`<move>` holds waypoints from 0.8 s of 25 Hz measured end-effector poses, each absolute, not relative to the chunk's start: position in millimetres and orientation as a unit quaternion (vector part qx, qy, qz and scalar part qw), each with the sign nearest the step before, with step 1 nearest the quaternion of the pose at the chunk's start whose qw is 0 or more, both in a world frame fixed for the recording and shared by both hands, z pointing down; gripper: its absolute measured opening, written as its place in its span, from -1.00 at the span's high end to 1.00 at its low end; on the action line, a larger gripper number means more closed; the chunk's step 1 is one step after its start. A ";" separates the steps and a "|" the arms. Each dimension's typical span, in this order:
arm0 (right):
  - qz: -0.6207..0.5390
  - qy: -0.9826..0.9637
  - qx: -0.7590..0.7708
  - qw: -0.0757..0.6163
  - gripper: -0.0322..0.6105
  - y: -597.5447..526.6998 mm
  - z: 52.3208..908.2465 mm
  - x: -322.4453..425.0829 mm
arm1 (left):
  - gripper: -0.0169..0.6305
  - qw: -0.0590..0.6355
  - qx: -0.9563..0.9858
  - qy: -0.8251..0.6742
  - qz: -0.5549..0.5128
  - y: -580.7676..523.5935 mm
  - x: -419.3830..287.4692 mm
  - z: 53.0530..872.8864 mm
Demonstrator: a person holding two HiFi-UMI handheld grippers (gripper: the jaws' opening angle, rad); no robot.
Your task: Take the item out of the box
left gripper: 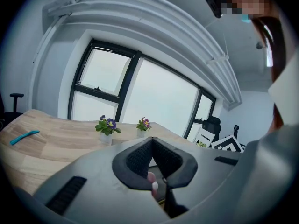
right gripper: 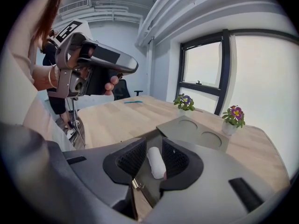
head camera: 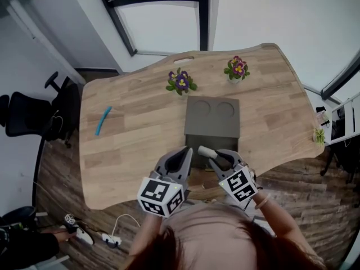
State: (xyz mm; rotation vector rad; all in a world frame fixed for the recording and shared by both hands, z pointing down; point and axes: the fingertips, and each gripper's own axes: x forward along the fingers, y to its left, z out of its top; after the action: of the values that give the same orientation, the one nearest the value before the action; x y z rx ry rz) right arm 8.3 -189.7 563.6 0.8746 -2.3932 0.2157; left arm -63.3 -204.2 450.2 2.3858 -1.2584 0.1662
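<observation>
A grey box [head camera: 209,141] stands open near the table's front edge, its lid [head camera: 212,114] with two round hollows folded back flat. A white rolled item [right gripper: 156,162] lies inside it. My right gripper [right gripper: 156,146] is open and straddles the roll closely; I see no squeeze. From the head view the roll [head camera: 206,151] shows at the tips of the right gripper [head camera: 220,155], over the box. My left gripper [head camera: 184,151] hovers just left of it at the box's near left corner. Its pads meet at the tip [left gripper: 152,141], so it is shut with nothing held.
Two small pots of purple flowers [head camera: 180,82] [head camera: 237,68] stand beyond the lid. A blue strip [head camera: 103,120] lies on the wooden table [head camera: 140,134] at the left. A black office chair [head camera: 34,114] and floor cables [head camera: 107,238] are off the table's left side.
</observation>
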 end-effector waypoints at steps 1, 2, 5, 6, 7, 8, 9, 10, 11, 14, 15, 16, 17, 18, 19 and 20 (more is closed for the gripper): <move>0.083 -0.895 0.325 0.294 0.66 -190.1 568.0 8.2 | 0.97 0.218 0.863 -0.451 0.060 -204.4 -63.2 451.5; 0.085 -0.894 0.324 0.299 0.65 -190.6 572.3 7.9 | 0.97 0.219 0.865 -0.448 0.061 -204.5 -63.3 452.7; 0.090 -0.891 0.318 0.312 0.63 -192.0 584.4 5.0 | 0.97 0.220 0.866 -0.445 0.066 -205.0 -67.2 456.6; 0.091 -0.890 0.315 0.315 0.62 -193.0 587.9 4.0 | 0.97 0.221 0.865 -0.445 0.067 -205.9 -69.0 458.1; 0.092 -0.890 0.313 0.319 0.62 -193.9 591.2 3.4 | 0.97 0.223 0.865 -0.445 0.068 -206.7 -70.4 459.6; 0.094 -0.889 0.312 0.322 0.61 -194.5 594.2 3.2 | 0.97 0.224 0.864 -0.445 0.068 -207.2 -71.2 461.1; 0.095 -0.888 0.310 0.325 0.60 -195.2 597.2 3.1 | 0.97 0.226 0.865 -0.443 0.067 -207.4 -71.6 462.5; 0.094 -0.888 0.309 0.327 0.60 -196.1 600.4 2.8 | 0.97 0.227 0.866 -0.441 0.067 -207.7 -72.0 463.7; 0.093 -0.888 0.307 0.330 0.59 -197.2 603.7 2.3 | 0.97 0.228 0.866 -0.440 0.067 -208.2 -72.6 464.8; 0.092 -0.885 0.299 0.346 0.57 -200.0 613.2 0.5 | 0.97 0.230 0.867 -0.436 0.068 -211.0 -74.7 467.7; 0.091 -0.883 0.295 0.352 0.57 -200.7 617.1 0.2 | 0.97 0.231 0.867 -0.436 0.068 -212.2 -75.5 468.7; 0.093 -0.882 0.291 0.359 0.57 -201.0 621.2 0.1 | 0.97 0.232 0.867 -0.435 0.068 -213.5 -76.3 469.8; 0.096 -0.880 0.287 0.366 0.56 -201.2 625.2 0.1 | 0.97 0.234 0.867 -0.435 0.069 -215.0 -77.2 470.9; 0.098 -0.878 0.284 0.372 0.54 -201.5 628.8 0.0 | 0.97 0.235 0.867 -0.435 0.069 -216.3 -78.0 472.0; 0.100 -0.876 0.282 0.377 0.53 -202.0 631.7 -0.3 | 0.97 0.236 0.866 -0.434 0.069 -217.3 -78.7 473.1; 0.101 -0.875 0.280 0.382 0.52 -202.5 634.4 -0.7 | 0.97 0.238 0.866 -0.434 0.070 -218.1 -79.3 474.3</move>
State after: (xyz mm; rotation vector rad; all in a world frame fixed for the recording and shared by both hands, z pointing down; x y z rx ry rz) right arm -0.7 -202.5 634.4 0.7145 -2.2327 0.2568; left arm -79.3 -218.1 474.3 2.3734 -1.1877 0.1908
